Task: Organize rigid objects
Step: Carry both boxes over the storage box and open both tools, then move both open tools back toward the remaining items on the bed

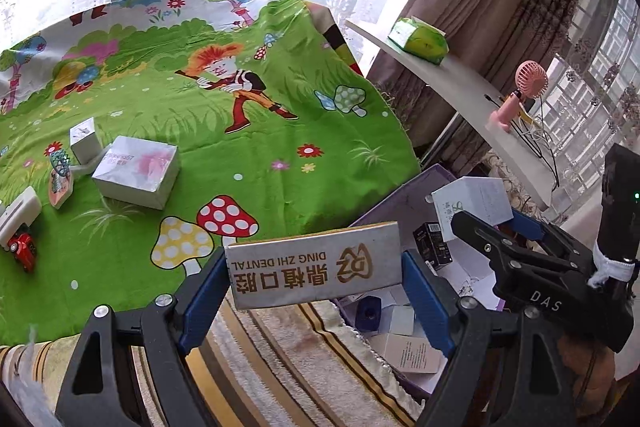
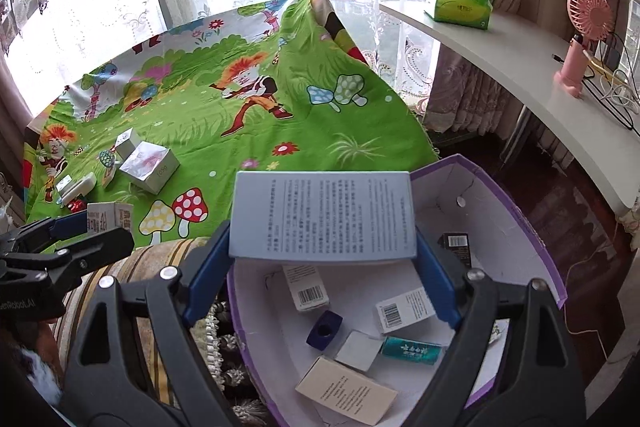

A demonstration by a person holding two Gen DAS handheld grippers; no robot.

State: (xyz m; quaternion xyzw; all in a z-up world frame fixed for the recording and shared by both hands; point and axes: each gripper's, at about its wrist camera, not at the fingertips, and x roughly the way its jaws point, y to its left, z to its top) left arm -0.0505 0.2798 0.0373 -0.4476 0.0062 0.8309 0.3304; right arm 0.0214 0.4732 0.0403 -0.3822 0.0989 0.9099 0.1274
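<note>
Boxes gripped — dental box [image 1: 314,274] left, blue box [image 2: 322,215] right.

1. The dental box [image 1: 314,277] looks like glossy cardboard with shiny gold print.
2. The blue box [image 2: 323,217] is matt paperboard.
3. The cartoon sheet [image 1: 248,155] is soft printed cloth, a bit creased.
4. The purple bin [image 2: 516,223] looks like plain cardboard, white inside.
5. The pads [image 2: 434,287] look like ribbed blue rubber.

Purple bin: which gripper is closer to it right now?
Right. The right gripper holds a blue box over the purple bin; the left gripper, gripping a dental box, is beside the bin, above the rug.
</note>
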